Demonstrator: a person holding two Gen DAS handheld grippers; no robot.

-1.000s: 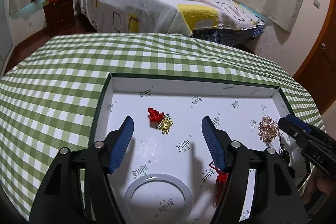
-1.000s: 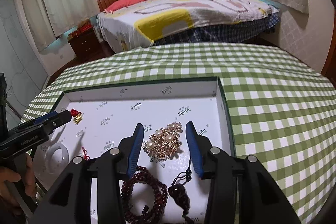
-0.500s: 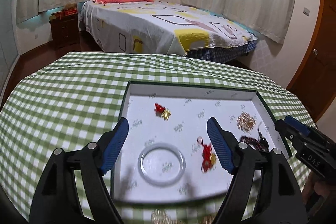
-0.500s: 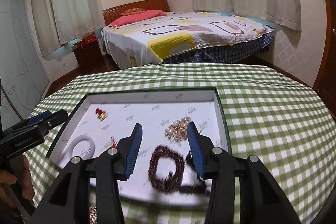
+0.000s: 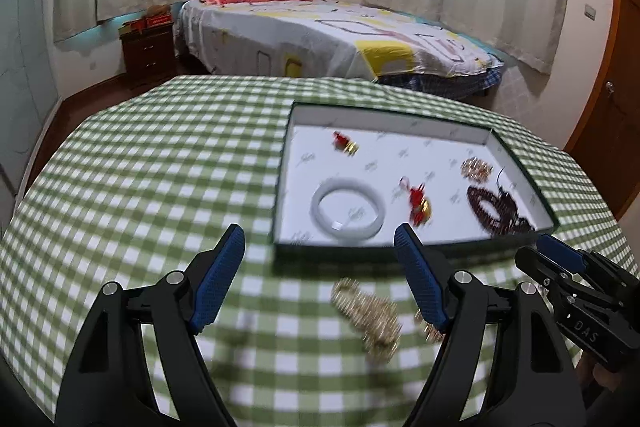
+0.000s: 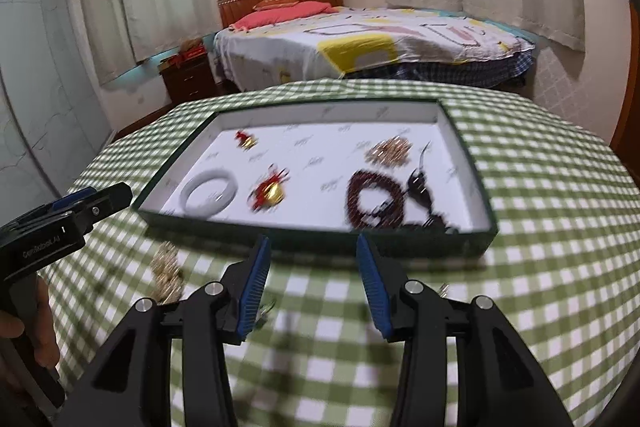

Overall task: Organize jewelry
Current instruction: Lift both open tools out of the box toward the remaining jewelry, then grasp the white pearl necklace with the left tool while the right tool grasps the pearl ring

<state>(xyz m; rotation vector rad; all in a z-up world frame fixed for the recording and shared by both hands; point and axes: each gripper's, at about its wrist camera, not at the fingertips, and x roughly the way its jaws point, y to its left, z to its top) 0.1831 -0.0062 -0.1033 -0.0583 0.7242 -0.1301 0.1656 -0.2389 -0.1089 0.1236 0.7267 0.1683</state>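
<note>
A dark green tray (image 5: 520, 159) (image 6: 476, 163) with a white lining holds a white bangle (image 5: 347, 207) (image 6: 209, 193), a dark bead bracelet (image 5: 491, 207) (image 6: 374, 197), a pearl brooch (image 5: 476, 169) (image 6: 390, 150) and two red and gold charms (image 5: 418, 203) (image 6: 269, 189). A gold chain (image 5: 368, 315) (image 6: 166, 273) lies on the cloth in front of the tray. My left gripper (image 5: 320, 283) is open and empty above the cloth, the chain just right of its middle. My right gripper (image 6: 314, 279) is open and empty before the tray's front wall.
The round table carries a green checked cloth (image 5: 140, 187). A small metal piece (image 6: 266, 307) lies by my right gripper's left finger. A bed (image 5: 320, 35) and a nightstand (image 5: 148, 51) stand behind the table. The right gripper shows at the right edge of the left wrist view (image 5: 560, 259).
Both grippers have pulled back and up from over the tray to the cloth in front of it. The gold chain has come into view. Both stay open.
</note>
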